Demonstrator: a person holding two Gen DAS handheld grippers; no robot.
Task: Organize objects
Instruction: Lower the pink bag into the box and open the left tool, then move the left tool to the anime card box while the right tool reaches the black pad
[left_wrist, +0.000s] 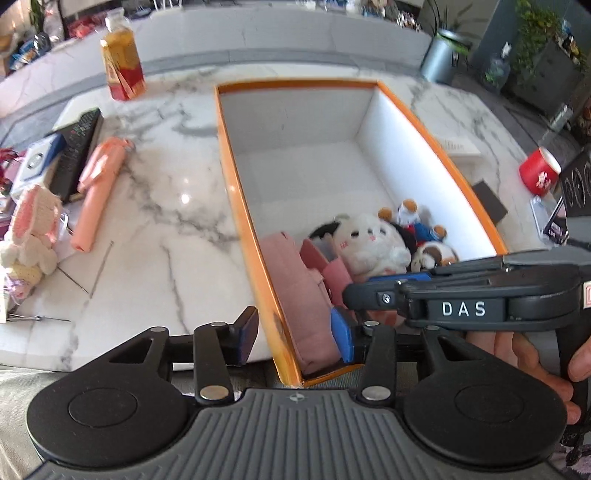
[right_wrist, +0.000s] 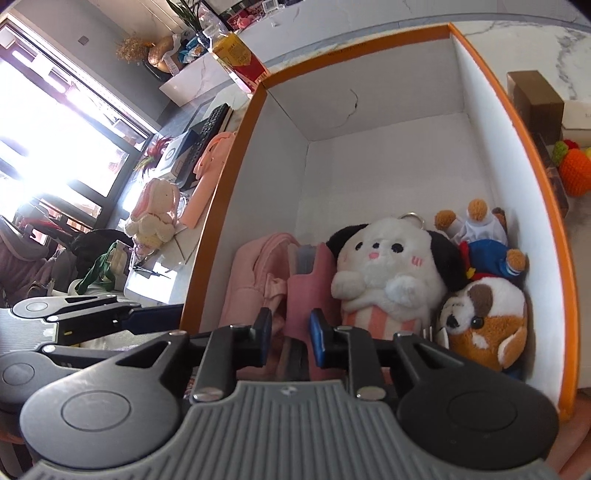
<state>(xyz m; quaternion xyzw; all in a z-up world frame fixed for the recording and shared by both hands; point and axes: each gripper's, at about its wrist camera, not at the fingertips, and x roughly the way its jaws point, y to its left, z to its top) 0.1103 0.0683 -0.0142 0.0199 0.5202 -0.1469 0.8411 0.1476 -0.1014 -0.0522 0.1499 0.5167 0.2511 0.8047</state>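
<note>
An orange-rimmed box (left_wrist: 236, 184) (right_wrist: 221, 206) with white inner walls stands on the marble counter. At its near end lie a pale pink pouch (left_wrist: 295, 295) (right_wrist: 255, 269), a darker pink case (left_wrist: 317, 254) (right_wrist: 306, 291), a white plush dog with black ears (left_wrist: 369, 243) (right_wrist: 384, 273), a brown-and-white plush dog (right_wrist: 484, 321) and a small doll in blue (right_wrist: 484, 251). My left gripper (left_wrist: 293, 341) is open and straddles the box's left wall and the pouch. My right gripper (right_wrist: 290, 334) reaches into the box, open, with the pink case between its fingers (left_wrist: 349, 295).
Left of the box lie a pink folded umbrella (left_wrist: 98, 184), a black remote (left_wrist: 79, 155), a crocheted rabbit (left_wrist: 31, 232) and a bottle of orange drink (left_wrist: 123, 66). To the right stand a red cup (left_wrist: 539, 171), a brown box (right_wrist: 535, 99) and crocheted fruit (right_wrist: 576, 173).
</note>
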